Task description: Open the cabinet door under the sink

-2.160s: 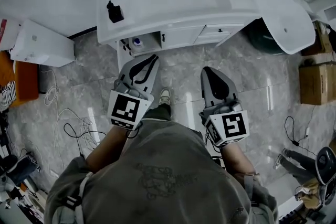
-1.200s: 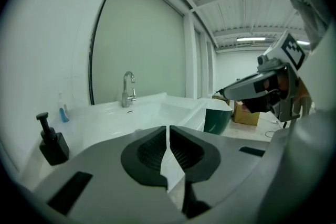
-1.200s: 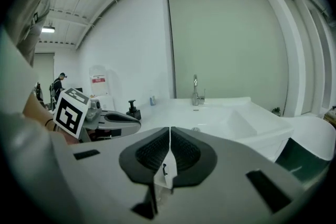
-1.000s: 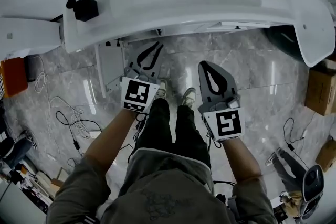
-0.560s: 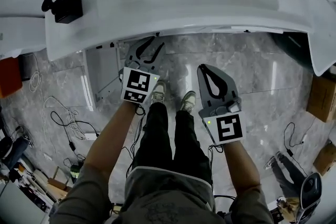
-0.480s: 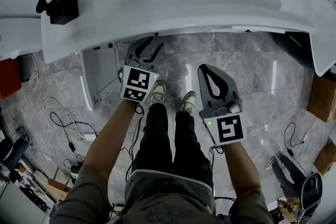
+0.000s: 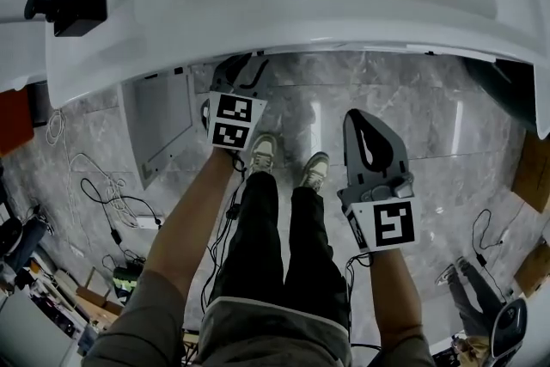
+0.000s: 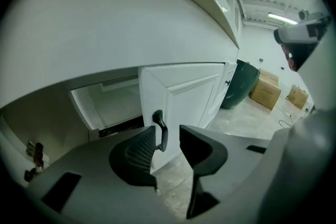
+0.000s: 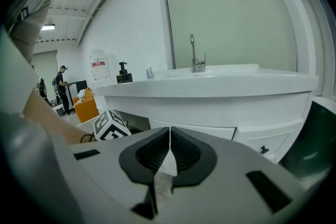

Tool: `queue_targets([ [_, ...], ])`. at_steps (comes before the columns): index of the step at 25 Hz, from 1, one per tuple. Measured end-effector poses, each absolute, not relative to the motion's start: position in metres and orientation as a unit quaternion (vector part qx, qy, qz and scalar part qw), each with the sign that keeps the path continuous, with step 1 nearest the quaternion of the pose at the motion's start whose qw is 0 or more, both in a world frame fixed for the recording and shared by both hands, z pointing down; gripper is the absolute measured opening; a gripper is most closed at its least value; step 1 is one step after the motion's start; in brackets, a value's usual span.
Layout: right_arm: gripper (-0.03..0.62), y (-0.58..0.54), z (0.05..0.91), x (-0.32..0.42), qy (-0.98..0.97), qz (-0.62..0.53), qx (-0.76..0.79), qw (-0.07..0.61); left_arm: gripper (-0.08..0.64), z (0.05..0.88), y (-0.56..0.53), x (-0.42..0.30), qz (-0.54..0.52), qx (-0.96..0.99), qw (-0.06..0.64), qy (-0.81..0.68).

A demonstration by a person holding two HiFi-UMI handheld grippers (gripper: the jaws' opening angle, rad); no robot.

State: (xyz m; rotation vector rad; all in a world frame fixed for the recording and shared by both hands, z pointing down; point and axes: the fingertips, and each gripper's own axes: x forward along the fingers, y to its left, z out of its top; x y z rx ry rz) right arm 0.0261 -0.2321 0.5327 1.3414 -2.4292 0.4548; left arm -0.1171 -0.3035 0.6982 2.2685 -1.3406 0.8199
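Note:
The white cabinet door (image 8: 184, 94) under the sink carries a black handle (image 8: 159, 122). My left gripper (image 8: 167, 136) is open and its jaws have just been opening; the handle stands between them, close to the left jaw, and no pad presses on it. In the head view the left gripper (image 7: 243, 71) reaches under the sink's rim (image 7: 284, 30), its tips partly hidden. My right gripper (image 7: 359, 120) hangs over the floor to the right, away from the cabinet. The right gripper (image 9: 169, 149) is shut with nothing in it.
Left of the handled door an open compartment (image 8: 105, 102) shows, and another door panel (image 7: 159, 120) stands swung out. A black soap dispenser (image 7: 69, 3) sits on the sink. Cables (image 7: 103, 193) lie on the floor at left. A green bin (image 8: 239, 81) and boxes (image 8: 268, 93) stand at right.
Both grippers have sunk lower and the view has closed in on the sink. The left gripper has gone in under the rim and its jaws have parted. The right stays shut.

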Motion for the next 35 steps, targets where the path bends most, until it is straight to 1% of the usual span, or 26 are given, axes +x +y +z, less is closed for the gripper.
queue_targets([
  [6, 0.029, -0.226, 0.563, 0.035, -0.849, 0.168, 0.467, 0.181, 0.146, 0.718, -0.316, -0.122, 0.283, 0.789, 0.198, -0.508],
  [9, 0.029, -0.224, 0.571, 0.036, -0.845, 0.178, 0.471, 0.179, 0.129, 0.721, -0.318, -0.124, 0.284, 0.788, 0.196, -0.51],
  [12, 0.029, -0.223, 0.579, 0.041, -0.84, 0.188, 0.477, 0.178, 0.063, 0.72, -0.317, -0.115, 0.292, 0.797, 0.178, -0.498],
  [13, 0.029, -0.222, 0.581, 0.042, -0.838, 0.193, 0.479, 0.176, 0.057, 0.719, -0.316, -0.114, 0.293, 0.798, 0.174, -0.498],
  [21, 0.029, -0.209, 0.592, 0.05, -0.827, 0.217, 0.49, 0.172, 0.048, 0.718, -0.31, -0.112, 0.299, 0.814, 0.155, -0.473],
  [28, 0.029, -0.192, 0.604, 0.058, -0.818, 0.231, 0.498, 0.174, 0.044, 0.719, -0.274, -0.098, 0.309, 0.83, 0.142, -0.443],
  [35, 0.029, -0.159, 0.624, 0.068, -0.805, 0.252, 0.502, 0.19, 0.043, 0.719, -0.244, -0.086, 0.316, 0.818, 0.142, -0.46],
])
